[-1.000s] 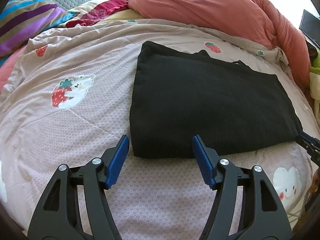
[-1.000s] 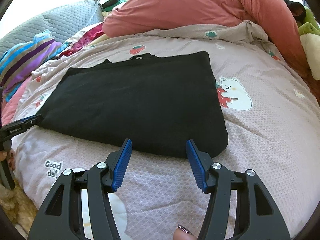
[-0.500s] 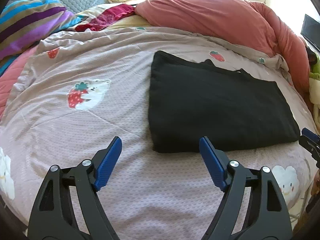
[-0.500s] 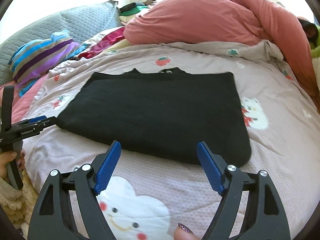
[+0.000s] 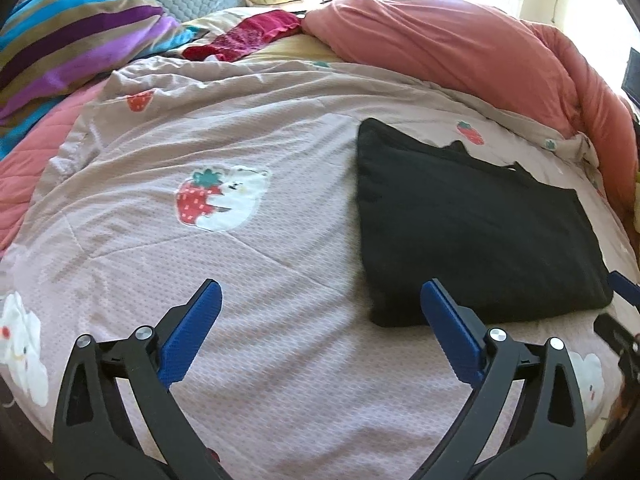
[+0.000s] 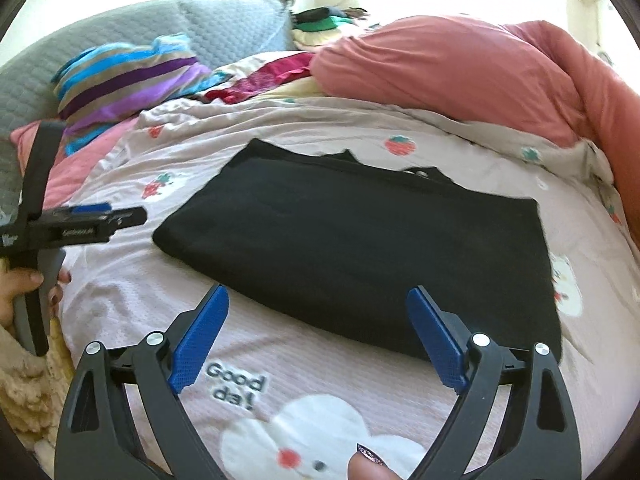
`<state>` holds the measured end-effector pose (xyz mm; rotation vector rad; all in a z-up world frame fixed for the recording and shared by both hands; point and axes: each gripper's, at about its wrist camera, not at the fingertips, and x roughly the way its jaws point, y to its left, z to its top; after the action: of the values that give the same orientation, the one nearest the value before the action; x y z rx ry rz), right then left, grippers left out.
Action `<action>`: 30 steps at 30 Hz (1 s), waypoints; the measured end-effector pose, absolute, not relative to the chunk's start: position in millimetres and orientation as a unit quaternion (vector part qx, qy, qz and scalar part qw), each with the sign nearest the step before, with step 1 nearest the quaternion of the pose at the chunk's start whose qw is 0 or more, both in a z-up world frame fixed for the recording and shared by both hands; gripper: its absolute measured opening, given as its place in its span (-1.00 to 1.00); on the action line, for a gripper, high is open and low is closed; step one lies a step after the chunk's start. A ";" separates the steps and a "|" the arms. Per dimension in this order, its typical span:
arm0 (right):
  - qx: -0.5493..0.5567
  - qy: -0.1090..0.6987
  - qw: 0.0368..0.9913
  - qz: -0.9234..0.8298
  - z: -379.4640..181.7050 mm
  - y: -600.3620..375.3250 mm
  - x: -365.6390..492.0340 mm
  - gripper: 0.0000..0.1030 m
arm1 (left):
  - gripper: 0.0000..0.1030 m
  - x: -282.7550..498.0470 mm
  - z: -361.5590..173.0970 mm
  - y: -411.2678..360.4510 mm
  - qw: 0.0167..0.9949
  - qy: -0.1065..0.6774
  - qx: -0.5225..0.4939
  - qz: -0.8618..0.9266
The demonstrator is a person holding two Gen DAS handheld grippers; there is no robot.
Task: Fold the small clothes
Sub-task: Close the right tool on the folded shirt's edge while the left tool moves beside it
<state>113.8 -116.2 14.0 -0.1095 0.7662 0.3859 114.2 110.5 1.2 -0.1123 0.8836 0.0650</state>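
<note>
Your folded black knit garment (image 6: 360,248) is lying flat on the pink printed quilt (image 5: 280,220).
Your left gripper (image 5: 320,304) and right gripper (image 6: 318,308) are both opening wide, gripping nothing.

The right gripper (image 5: 624,320) is cut off at the left wrist picture's right edge. The black cloth's (image 6: 360,248) near edge hides behind blue pads (image 6: 436,340).

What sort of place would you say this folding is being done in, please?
Most likely a bedroom, with the work done on a bed: a folded black garment lies on a pink quilt printed with strawberries and bears, with a striped pillow and a bunched salmon duvet behind it.
</note>
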 end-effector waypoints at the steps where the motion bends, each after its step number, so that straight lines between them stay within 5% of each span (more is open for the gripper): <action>1: -0.060 0.370 0.908 0.190 13.2 -110.2 114.7 0.75 | 0.81 116.1 1.1 113.2 0.901 0.429 -0.054 0.034; 30: -0.256 0.359 0.872 0.214 -49.4 22.9 152.9 0.83 | 0.81 188.7 -12.5 147.7 0.886 0.457 -0.042 0.060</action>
<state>152.9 22.9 -49.4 -0.5361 0.7502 0.4471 188.7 147.7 -12.5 -0.0875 0.9512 0.1251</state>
